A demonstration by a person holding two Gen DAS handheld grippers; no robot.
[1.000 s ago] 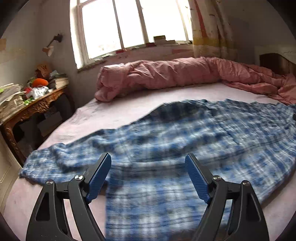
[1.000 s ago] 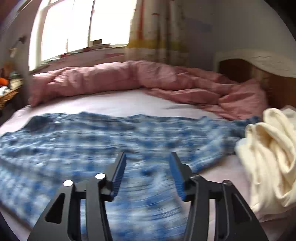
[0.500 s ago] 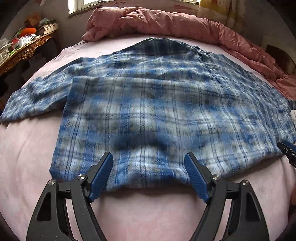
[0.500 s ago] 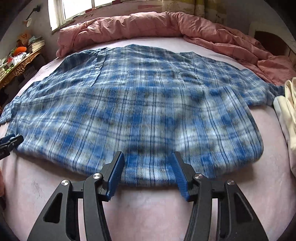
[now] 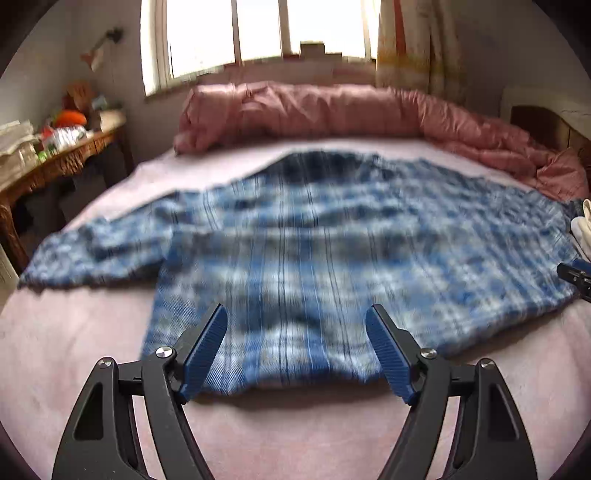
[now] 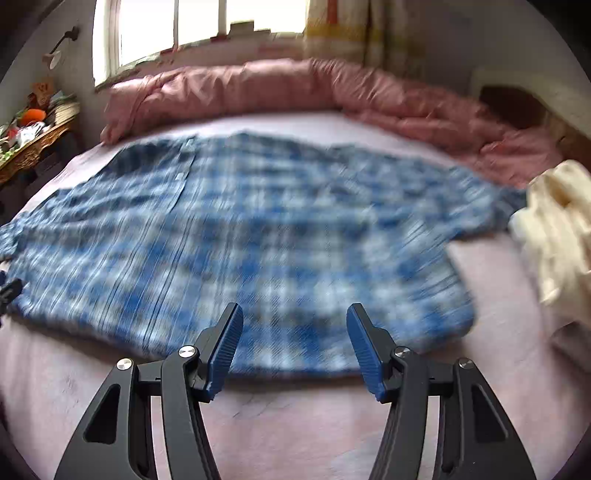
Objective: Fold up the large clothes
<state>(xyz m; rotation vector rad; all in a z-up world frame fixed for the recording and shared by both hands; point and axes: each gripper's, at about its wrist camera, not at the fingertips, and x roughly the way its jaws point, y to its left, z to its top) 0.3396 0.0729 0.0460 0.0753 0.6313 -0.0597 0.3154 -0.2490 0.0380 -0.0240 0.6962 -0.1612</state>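
Pink bed (image 5: 74, 350) is bearing the unfolded plaid shirt (image 5: 314, 258); both grippers, left (image 5: 295, 350) and right (image 6: 293, 349), are hovering open and empty at its hem, the right's jaws just widening.

Bright window (image 5: 258, 33) backlight, motion blur, fisheye vignette

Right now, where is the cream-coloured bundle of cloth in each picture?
Left wrist view: only a sliver of the cream-coloured cloth bundle shows at the far right edge.
Right wrist view: it fills the right side, beside the blue plaid shirt.
Shared landmark: the rolled pink quilt under the window.
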